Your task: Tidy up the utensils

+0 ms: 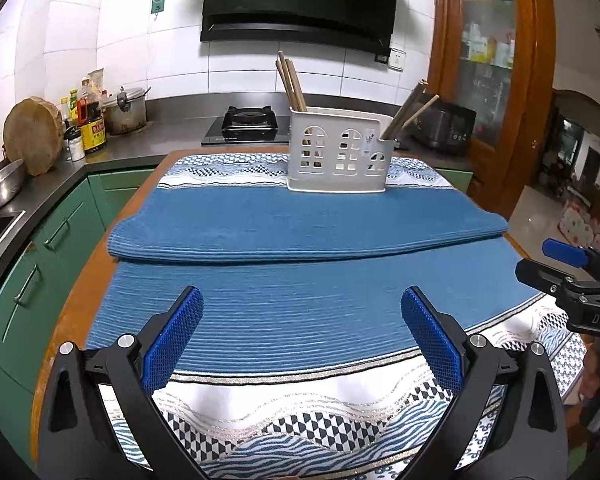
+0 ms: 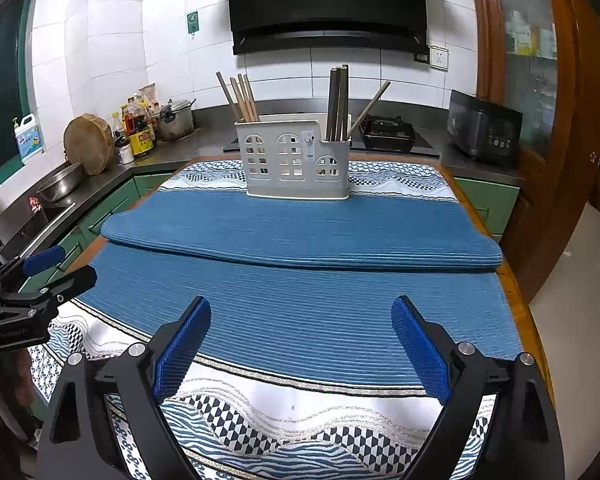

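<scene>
My left gripper and right gripper hover wide apart and empty, well before the holder at the bench's far end; chopsticks stand sorted in its end compartments.

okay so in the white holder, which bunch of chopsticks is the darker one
The chopsticks in the right-hand compartment of the white holder are darker, grey-brown and mostly upright. The left-hand bunch is pale wood and leans left.
</scene>
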